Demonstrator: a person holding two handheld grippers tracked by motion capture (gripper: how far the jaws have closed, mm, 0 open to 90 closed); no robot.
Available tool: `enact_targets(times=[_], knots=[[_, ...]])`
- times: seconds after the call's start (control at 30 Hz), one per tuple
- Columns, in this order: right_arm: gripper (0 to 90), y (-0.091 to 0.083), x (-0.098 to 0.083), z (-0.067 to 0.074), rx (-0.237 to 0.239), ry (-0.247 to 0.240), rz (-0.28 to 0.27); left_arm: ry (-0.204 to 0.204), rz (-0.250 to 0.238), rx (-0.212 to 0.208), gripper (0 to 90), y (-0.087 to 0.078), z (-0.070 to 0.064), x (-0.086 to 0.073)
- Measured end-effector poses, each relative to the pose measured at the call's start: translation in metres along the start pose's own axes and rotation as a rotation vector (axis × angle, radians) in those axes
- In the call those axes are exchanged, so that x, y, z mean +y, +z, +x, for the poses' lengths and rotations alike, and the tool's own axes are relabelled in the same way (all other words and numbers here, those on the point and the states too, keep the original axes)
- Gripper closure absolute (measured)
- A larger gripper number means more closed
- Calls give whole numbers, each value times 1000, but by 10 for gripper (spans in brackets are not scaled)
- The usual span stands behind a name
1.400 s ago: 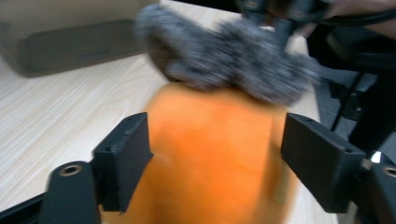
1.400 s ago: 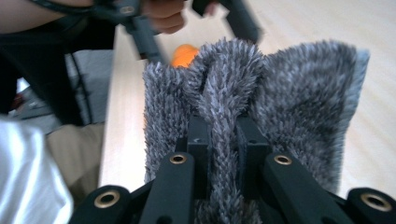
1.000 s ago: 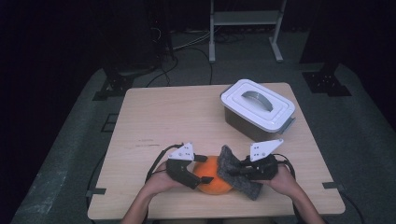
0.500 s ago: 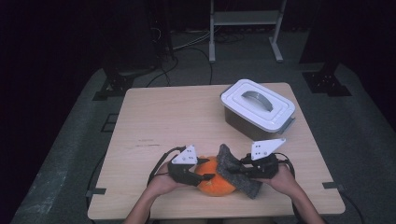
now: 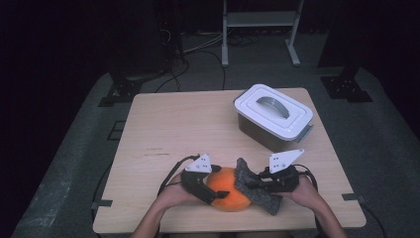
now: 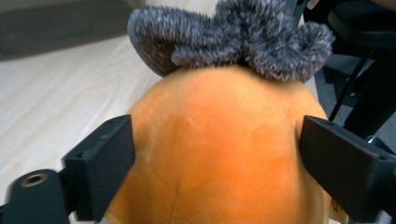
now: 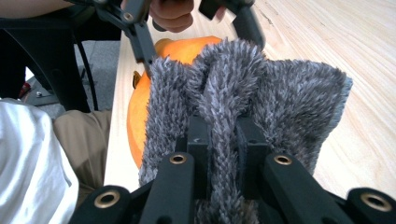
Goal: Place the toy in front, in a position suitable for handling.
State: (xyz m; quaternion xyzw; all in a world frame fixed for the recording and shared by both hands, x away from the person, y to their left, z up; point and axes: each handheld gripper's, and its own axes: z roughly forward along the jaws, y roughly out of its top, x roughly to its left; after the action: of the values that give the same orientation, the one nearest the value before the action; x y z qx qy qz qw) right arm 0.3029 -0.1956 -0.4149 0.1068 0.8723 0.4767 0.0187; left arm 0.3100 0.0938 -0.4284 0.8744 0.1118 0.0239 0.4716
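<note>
Now one orange plush ball [image 5: 228, 195], one grey fuzzy cloth [image 5: 253, 191] and one lidded box [image 5: 273, 117] are on the table [image 5: 173, 129] (near edge). The left gripper [image 6: 215, 158] has just been opening, its jaws apart beside the ball; the right gripper [image 7: 219, 140] is clamped on the cloth.

In the left gripper view the orange plush [image 6: 219, 154] runs off the bottom edge; the grey fuzzy cloth [image 6: 233, 39] is cropped at the top.

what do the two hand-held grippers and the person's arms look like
Both the left hand-held gripper and the right hand-held gripper are black, with blocky flat jaws, a pale grey three-cornered plate on top and a thin black cable behind. Brass-coloured rivets mark the linkages. Forearms show no sleeves.
</note>
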Motion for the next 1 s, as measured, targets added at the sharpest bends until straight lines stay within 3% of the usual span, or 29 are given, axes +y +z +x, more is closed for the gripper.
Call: enact_targets(times=[0.07,0.1,0.17,0.2,0.27,0.33,0.43,0.53,0.6,0.73,0.77,0.83,0.9,0.97,1.0], knots=[[783,-1,1,-1,-8,4,-4,36,-3,30,379,-3,-3,1],[784,-2,1,-1,-16,5,-14,49,-8,56,414,-4,-4,2],[784,-7,6,-2,-57,12,-64,88,-38,102,460,-8,-7,5],[784,-8,8,-3,-75,14,-87,112,-42,153,465,-12,-8,7],[784,-10,11,-5,-101,19,-121,122,-36,193,455,-15,-8,7],[784,-6,10,-7,-94,25,-110,120,-18,169,440,-17,-5,4],[782,7,2,-7,-76,21,-22,90,-15,99,359,-20,-2,3],[781,12,-2,-5,-35,19,-4,41,-59,99,233,-21,2,4],[781,12,-1,-3,-23,14,-4,37,-53,117,180,-19,3,4],[782,9,0,-6,-52,19,5,39,-6,77,225,-16,2,-1],[782,8,0,-7,-60,22,3,30,0,46,227,-18,3,-1],[781,10,0,-8,-76,24,7,25,-1,24,242,-23,4,-1],[781,12,0,-7,-67,19,2,22,-13,40,241,-25,6,-1],[780,13,0,-7,-54,21,3,23,-39,98,193,-24,6,1],[780,14,0,-7,-48,19,2,22,-37,102,170,-23,6,1]])
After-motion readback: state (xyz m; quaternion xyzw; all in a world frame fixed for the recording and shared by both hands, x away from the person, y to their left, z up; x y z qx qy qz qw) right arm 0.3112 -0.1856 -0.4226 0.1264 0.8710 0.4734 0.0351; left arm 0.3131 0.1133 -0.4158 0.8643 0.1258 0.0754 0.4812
